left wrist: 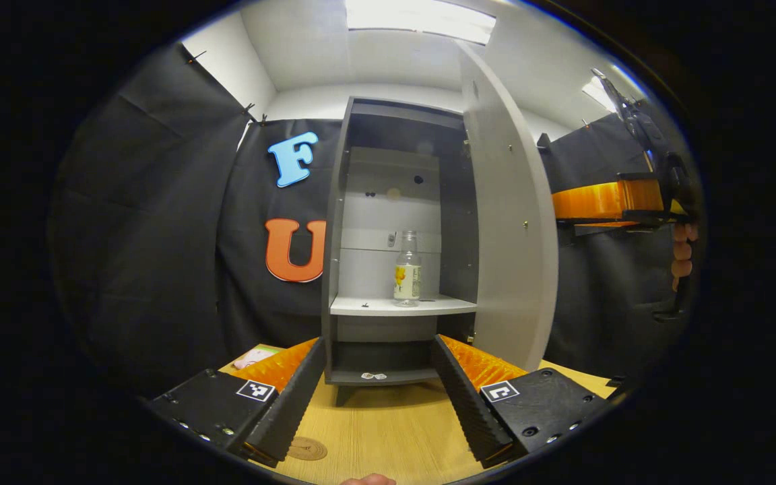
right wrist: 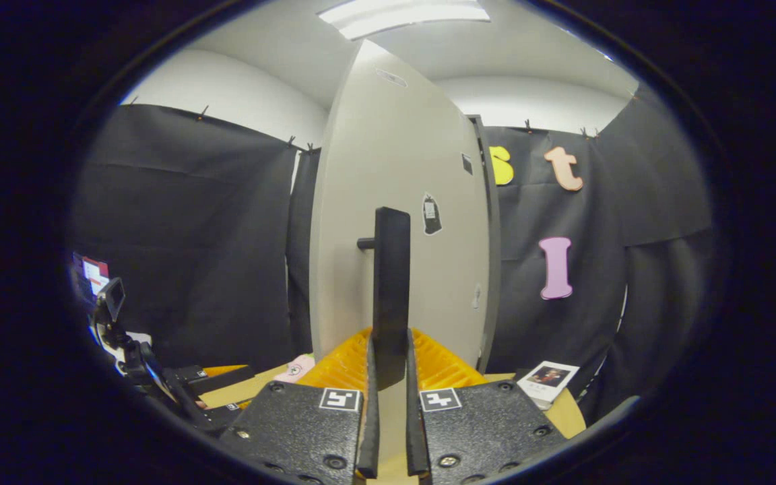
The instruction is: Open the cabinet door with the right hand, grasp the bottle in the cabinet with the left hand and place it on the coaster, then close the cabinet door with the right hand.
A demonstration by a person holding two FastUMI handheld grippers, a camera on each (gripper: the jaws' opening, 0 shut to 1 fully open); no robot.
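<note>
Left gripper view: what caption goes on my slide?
Open left gripper faces the bottle on the shelf of the open cabinet.

The left gripper view sits low over the table (left wrist: 388, 431), well back, facing straight into the open cabinet (left wrist: 398, 236). The right gripper view sits close against the outer face of the swung-open door (right wrist: 395, 202), facing its handle (right wrist: 390, 296). Both views share the door (left wrist: 506, 215) and the table.
</note>
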